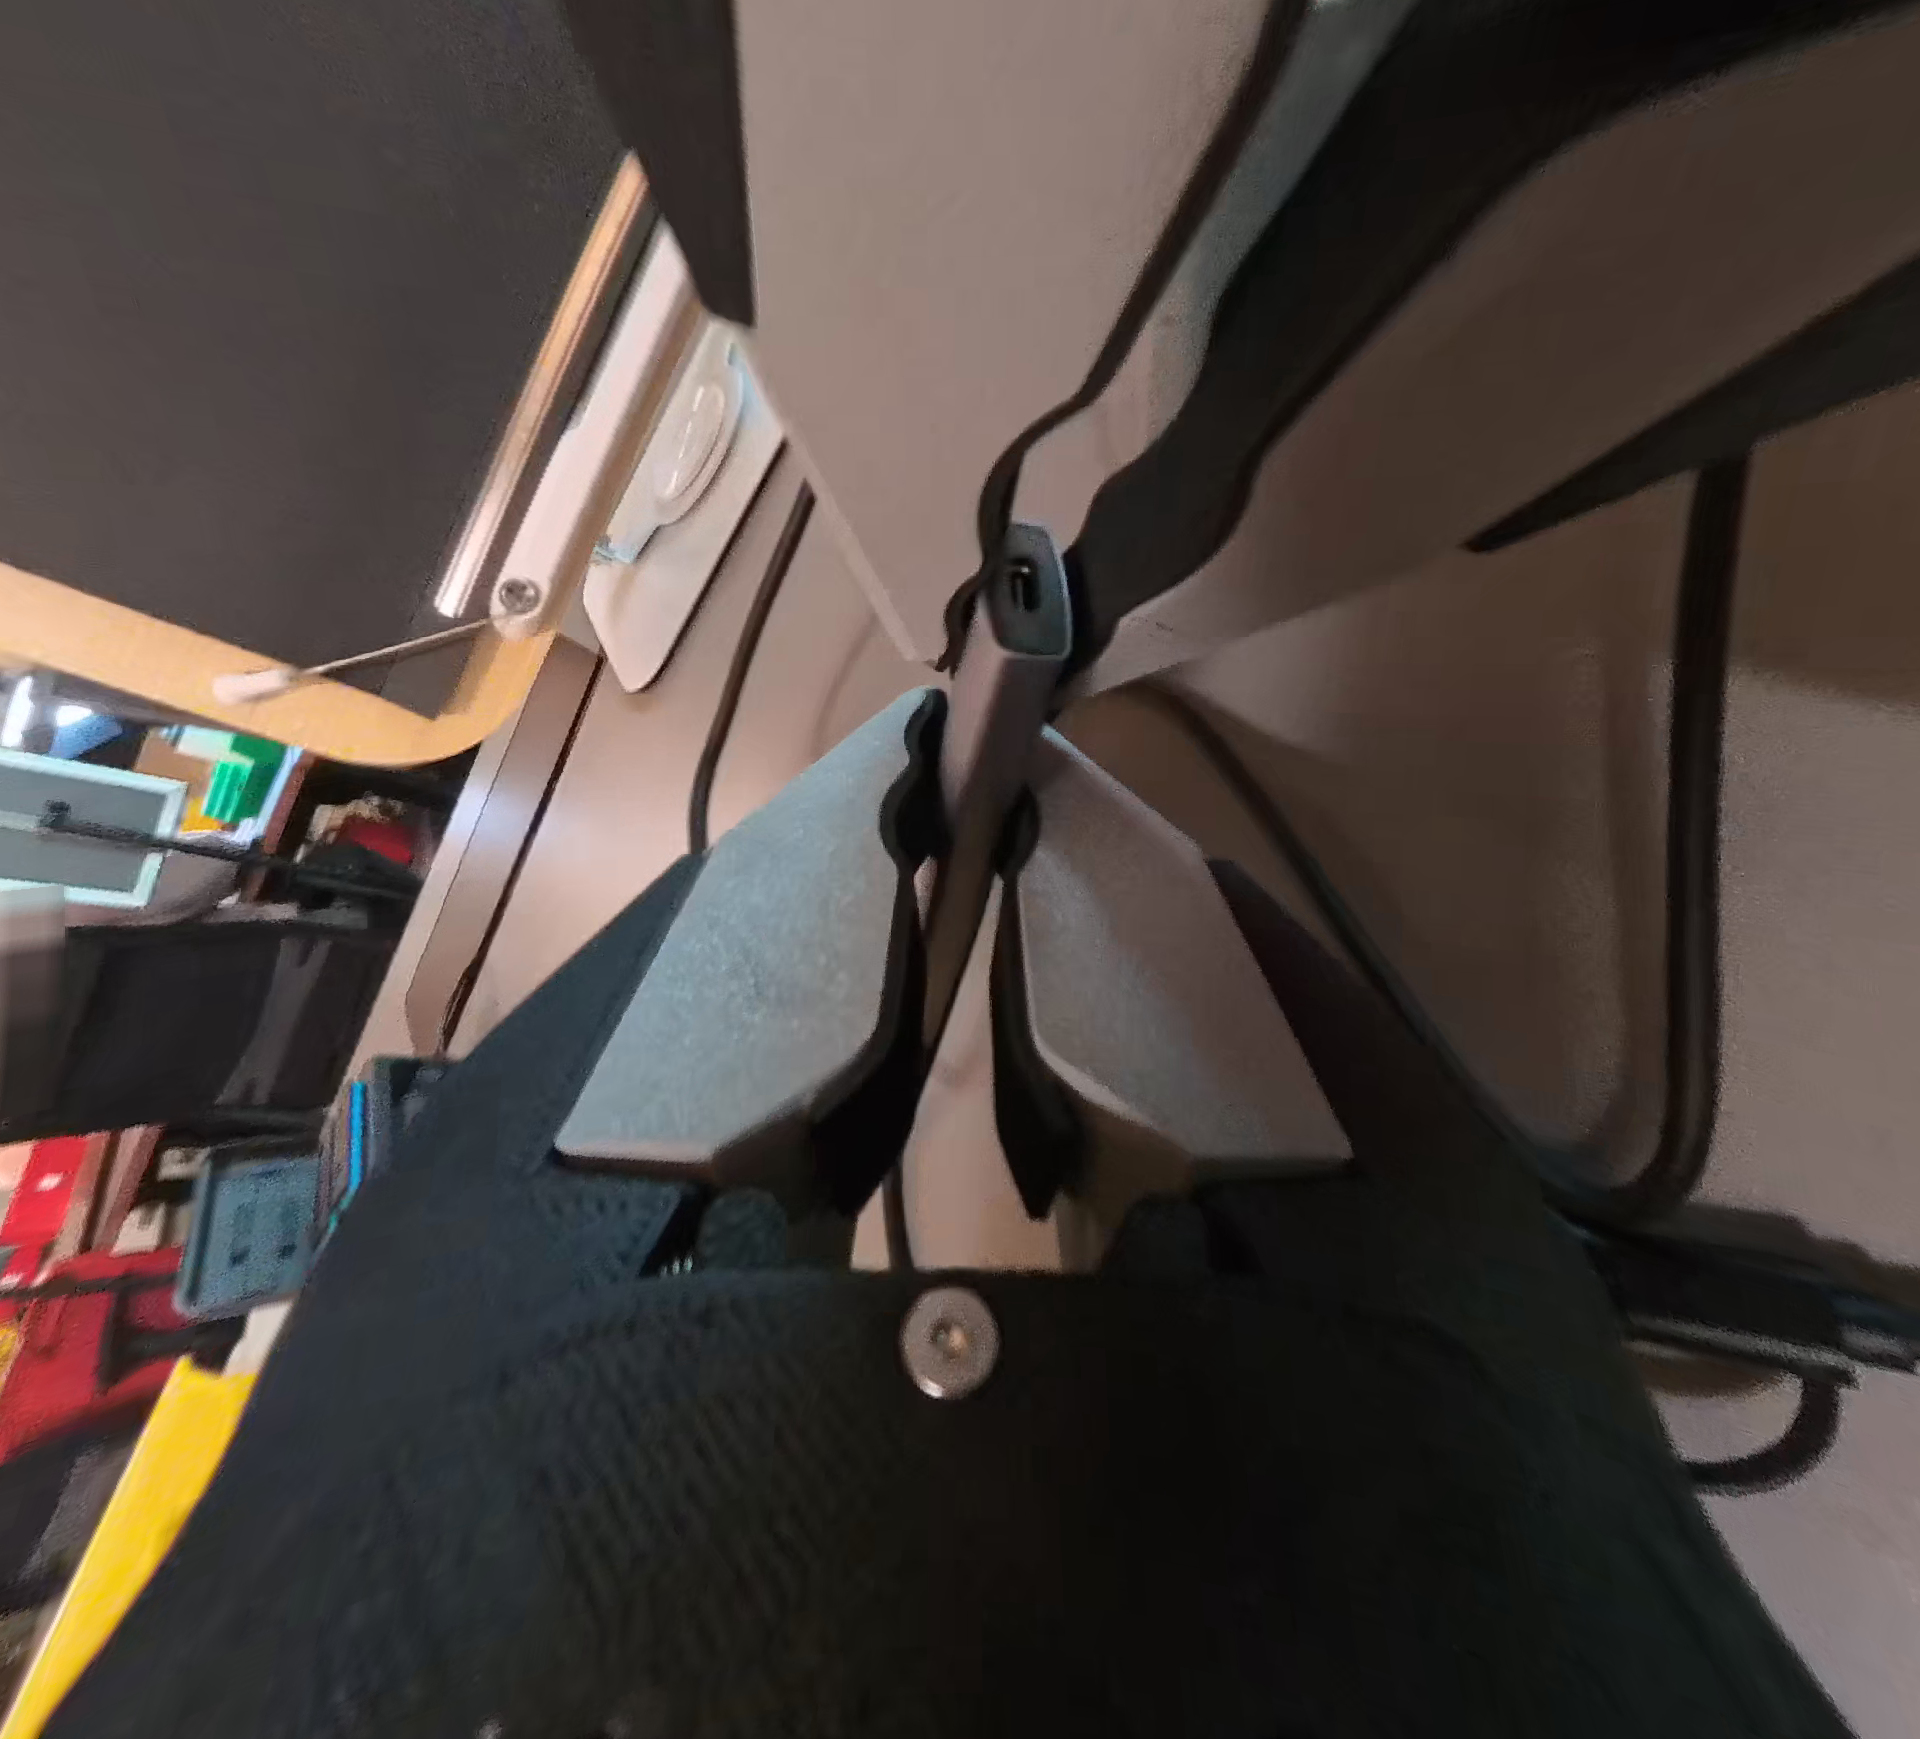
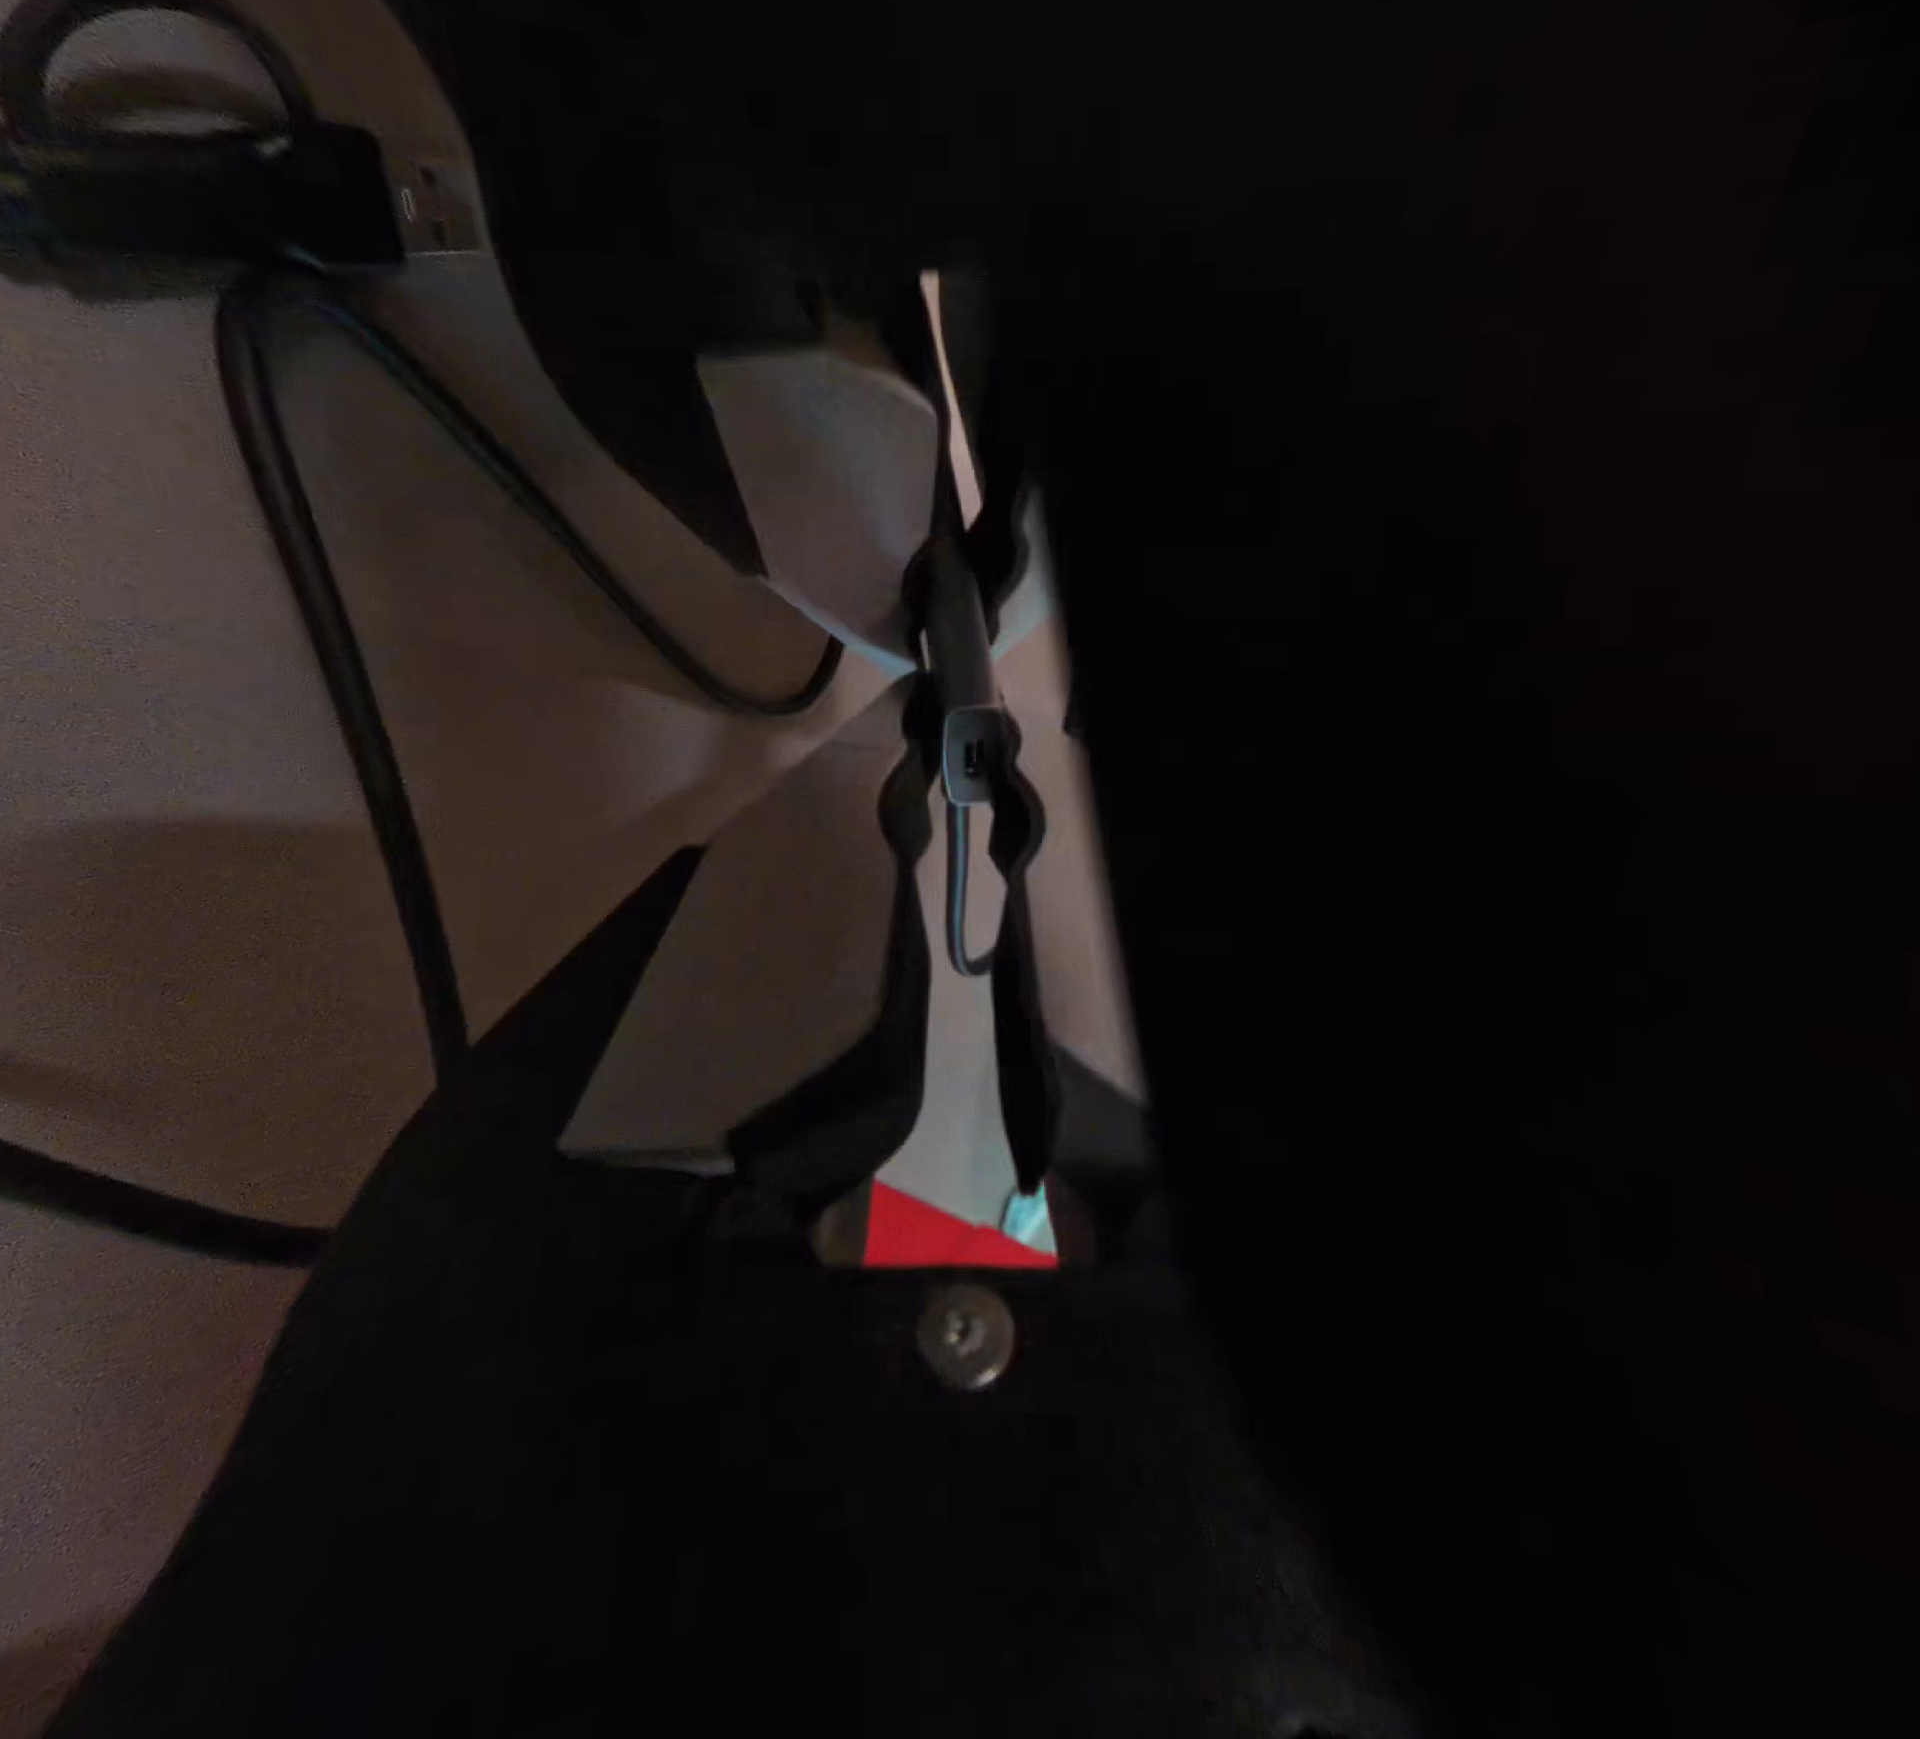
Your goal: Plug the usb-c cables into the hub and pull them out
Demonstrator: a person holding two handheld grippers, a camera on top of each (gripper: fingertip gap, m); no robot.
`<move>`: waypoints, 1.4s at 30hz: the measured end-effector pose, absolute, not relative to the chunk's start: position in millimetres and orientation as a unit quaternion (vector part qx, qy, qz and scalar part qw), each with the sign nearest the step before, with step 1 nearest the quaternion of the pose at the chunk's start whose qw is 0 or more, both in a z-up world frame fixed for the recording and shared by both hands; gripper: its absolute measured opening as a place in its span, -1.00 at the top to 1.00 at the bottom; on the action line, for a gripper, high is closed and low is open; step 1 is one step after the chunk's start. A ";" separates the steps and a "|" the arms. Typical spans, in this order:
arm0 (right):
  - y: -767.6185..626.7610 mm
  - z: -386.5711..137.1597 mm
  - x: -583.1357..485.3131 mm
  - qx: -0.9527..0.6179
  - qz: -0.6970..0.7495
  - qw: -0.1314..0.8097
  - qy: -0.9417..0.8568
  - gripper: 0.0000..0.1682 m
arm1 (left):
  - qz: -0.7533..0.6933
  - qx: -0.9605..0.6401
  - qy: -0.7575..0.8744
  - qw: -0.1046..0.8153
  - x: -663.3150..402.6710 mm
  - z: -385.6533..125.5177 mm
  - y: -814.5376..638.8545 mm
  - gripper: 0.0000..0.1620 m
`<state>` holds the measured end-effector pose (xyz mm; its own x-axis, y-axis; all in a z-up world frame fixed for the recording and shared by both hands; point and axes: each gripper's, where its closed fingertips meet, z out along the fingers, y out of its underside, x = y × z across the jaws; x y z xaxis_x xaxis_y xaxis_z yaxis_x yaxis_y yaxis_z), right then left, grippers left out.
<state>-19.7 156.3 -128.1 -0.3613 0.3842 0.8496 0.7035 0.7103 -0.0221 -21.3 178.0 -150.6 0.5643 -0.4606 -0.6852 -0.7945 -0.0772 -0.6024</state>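
Nearest to the camera in the left wrist view, the left gripper (image 1: 971, 759) has its two grey fingers pressed together on the hub (image 1: 1003, 681), a slim grey metal bar that stands on its narrow edge between the pads and points away from us. This grasp looks firm, with no free gap on either side of the bar. At the far end of the hub we see one small port (image 1: 1023, 588), and it is empty. From the other side, in the right wrist view, the right gripper (image 2: 961, 811) has its dark fingertips on both sides of this same end of the hub, with only a narrow gap between them. We cannot tell whether they press on anything, because this view is very dark. A thin grey cable (image 2: 958, 900) bends between the right fingers, but where it ends is hidden from us. Farther away, on the pale table (image 2: 156, 546) toward its left part in this view, a black plug with a metal tip (image 2: 431, 206) lies with its black cable (image 2: 343, 650) looping beside it, well apart from the hub. We judge that the plugging step is in hand, since the port is free. The next move calls for a usb-c plug brought in line with the long axis of the hub and pushed straight in, while the left gripper holds the hub steady against that push.
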 end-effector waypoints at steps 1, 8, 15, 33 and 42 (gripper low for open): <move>154.8 -127.0 -20.1 -0.338 -0.161 0.459 -0.805 0.96 | 0.153 -0.712 0.439 0.526 -19.7 -148.6 177.1 0.93; 143.2 -113.7 -13.6 -0.311 -0.133 0.511 -0.791 0.92 | 0.122 -0.650 0.468 0.587 -4.7 -130.6 165.9 0.93; 136.8 -108.8 -8.3 -0.298 -0.143 0.507 -0.796 0.93 | 0.153 -0.601 0.500 0.605 1.6 -123.1 160.6 0.93; 120.2 -95.3 -0.7 -0.329 -0.049 0.573 -0.749 0.88 | 0.163 -0.553 0.489 0.655 0.4 -111.5 157.1 0.94; 109.4 -90.6 6.0 -0.281 -0.076 0.601 -0.744 0.88 | 0.272 -0.465 0.527 0.658 4.1 -100.8 148.5 0.94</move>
<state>6.0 109.4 -90.6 -0.1198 0.3269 0.9375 0.5106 0.8301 -0.2242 4.1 148.5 -100.8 0.2967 -0.1317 -0.9458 -0.8476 0.4200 -0.3244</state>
